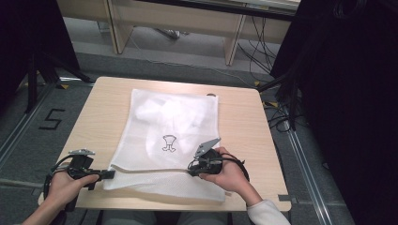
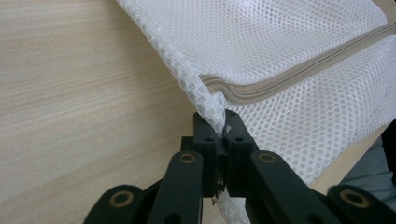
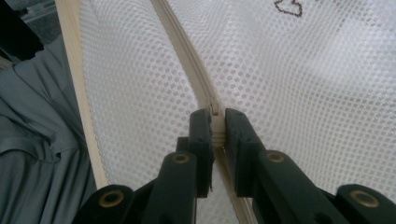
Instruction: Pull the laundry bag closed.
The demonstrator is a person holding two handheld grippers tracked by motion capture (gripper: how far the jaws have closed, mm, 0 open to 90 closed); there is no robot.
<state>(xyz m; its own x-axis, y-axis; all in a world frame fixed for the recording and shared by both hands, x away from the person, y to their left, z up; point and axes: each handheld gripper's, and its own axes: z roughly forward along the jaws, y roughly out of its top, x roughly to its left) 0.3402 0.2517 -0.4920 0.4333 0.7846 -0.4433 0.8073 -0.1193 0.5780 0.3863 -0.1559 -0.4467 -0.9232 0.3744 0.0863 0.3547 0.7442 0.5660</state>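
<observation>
Surface: my light wood-grain table | On it: white mesh laundry bag lying flat, centre to near edge | Bag detail: small dark printed figure, beige zipper near my side.

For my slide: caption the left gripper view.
Left gripper pinches the white mesh bag corner beside its zipper.

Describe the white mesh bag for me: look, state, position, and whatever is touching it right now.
The white mesh bag lies flat on the wooden table, its near edge hanging slightly over the front. It is fine honeycomb netting with pale contents showing through and a small dark printed figure near the middle. A beige zipper runs across its near part. The left gripper pinches the mesh at the zipper's left corner; the right gripper is closed on the zipper line, apparently at the slider.
</observation>
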